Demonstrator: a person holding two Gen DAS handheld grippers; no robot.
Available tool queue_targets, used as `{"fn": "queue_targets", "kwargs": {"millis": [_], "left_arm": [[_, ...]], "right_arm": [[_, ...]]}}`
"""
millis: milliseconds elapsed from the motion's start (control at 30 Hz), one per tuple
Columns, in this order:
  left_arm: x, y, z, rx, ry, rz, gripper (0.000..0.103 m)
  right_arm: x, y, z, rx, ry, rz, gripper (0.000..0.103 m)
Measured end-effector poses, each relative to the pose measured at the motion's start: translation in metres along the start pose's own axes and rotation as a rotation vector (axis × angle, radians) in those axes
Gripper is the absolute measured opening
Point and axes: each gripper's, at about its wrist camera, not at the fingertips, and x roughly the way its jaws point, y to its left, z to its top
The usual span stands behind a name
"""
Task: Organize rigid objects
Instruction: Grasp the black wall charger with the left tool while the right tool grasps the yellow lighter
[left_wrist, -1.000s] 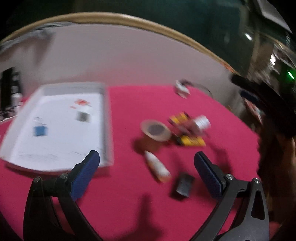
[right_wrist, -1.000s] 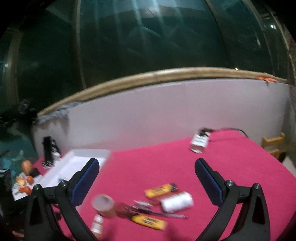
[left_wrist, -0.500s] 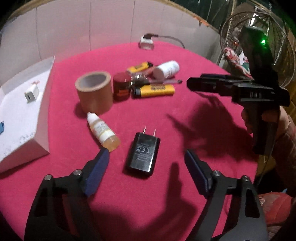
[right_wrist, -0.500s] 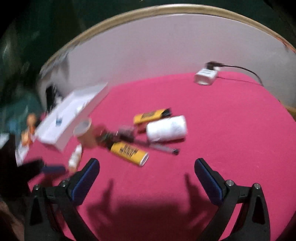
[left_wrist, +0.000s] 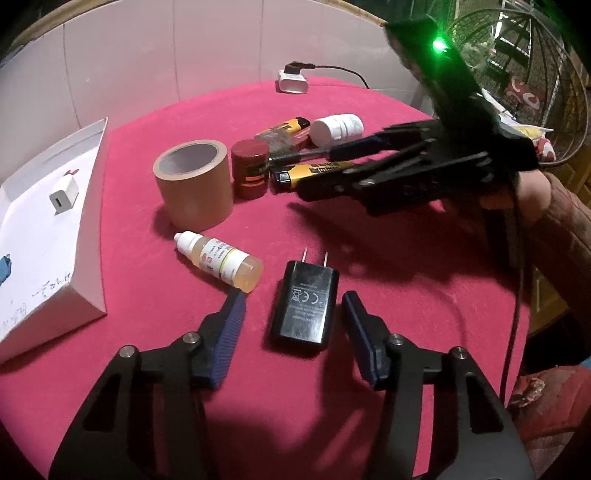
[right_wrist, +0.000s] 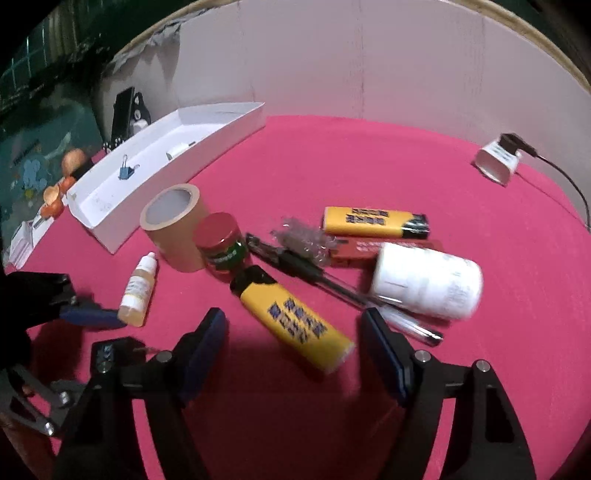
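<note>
My left gripper is open, its fingers on either side of a black plug adapter lying flat on the red cloth. A small dropper bottle lies just left of it. My right gripper is open, low over a yellow lighter; it also shows in the left wrist view. Beside it lie a pen, a white bottle, a red-capped jar, a tape roll and a second yellow lighter. The white tray holds a white charger and a blue clip.
A white plugged-in charger with its cable sits at the far edge of the round table. A pale wall stands behind the table. A wire fan cage is off the right side. Clutter lies beyond the tray.
Both grippers have come down and forward. The left now straddles the black adapter. The right has closed in on the nearer yellow lighter.
</note>
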Motion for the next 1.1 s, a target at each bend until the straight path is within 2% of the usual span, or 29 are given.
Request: {"fn": "queue_targets", "kwargs": {"millis": [33, 67, 133, 300, 433, 567, 633, 667, 700, 900, 1100], "left_arm": [[-0.001, -0.001, -0.001, 0.004, 0.000, 0.003, 0.052], [-0.001, -0.002, 0.000, 0.009, -0.001, 0.010, 0.042], [-0.003, -0.002, -0.002, 0.014, -0.002, 0.021, 0.030], [-0.006, -0.002, -0.004, 0.013, -0.003, 0.006, 0.029], [-0.006, -0.001, -0.002, 0.004, -0.002, -0.004, 0.029], [-0.007, -0.003, -0.003, 0.004, 0.000, 0.003, 0.030], [-0.007, -0.005, -0.003, 0.008, 0.000, 0.009, 0.030], [-0.007, -0.005, -0.002, 0.010, 0.000, 0.010, 0.030], [-0.008, -0.006, -0.003, 0.011, -0.001, 0.011, 0.029], [-0.010, -0.007, -0.004, 0.003, -0.011, 0.006, 0.029], [-0.023, -0.007, -0.004, -0.007, -0.064, 0.045, 0.029]], "right_arm": [[0.002, 0.003, 0.002, -0.022, 0.006, 0.015, 0.076], [0.003, 0.004, 0.003, -0.033, 0.010, 0.017, 0.076], [0.004, 0.011, 0.002, -0.074, 0.025, 0.015, 0.075], [-0.002, 0.020, -0.006, -0.120, 0.037, 0.013, 0.055], [-0.005, 0.022, -0.009, -0.119, 0.036, 0.003, 0.044], [-0.001, 0.027, -0.005, -0.125, 0.042, -0.027, 0.043], [0.000, 0.029, -0.005, -0.122, 0.042, -0.040, 0.039], [0.000, 0.029, -0.005, -0.118, 0.042, -0.044, 0.036], [-0.001, 0.030, -0.005, -0.114, 0.041, -0.049, 0.023], [-0.011, 0.035, -0.016, -0.079, 0.019, -0.053, 0.022], [-0.043, 0.036, -0.024, 0.005, -0.077, -0.048, 0.022]]}}
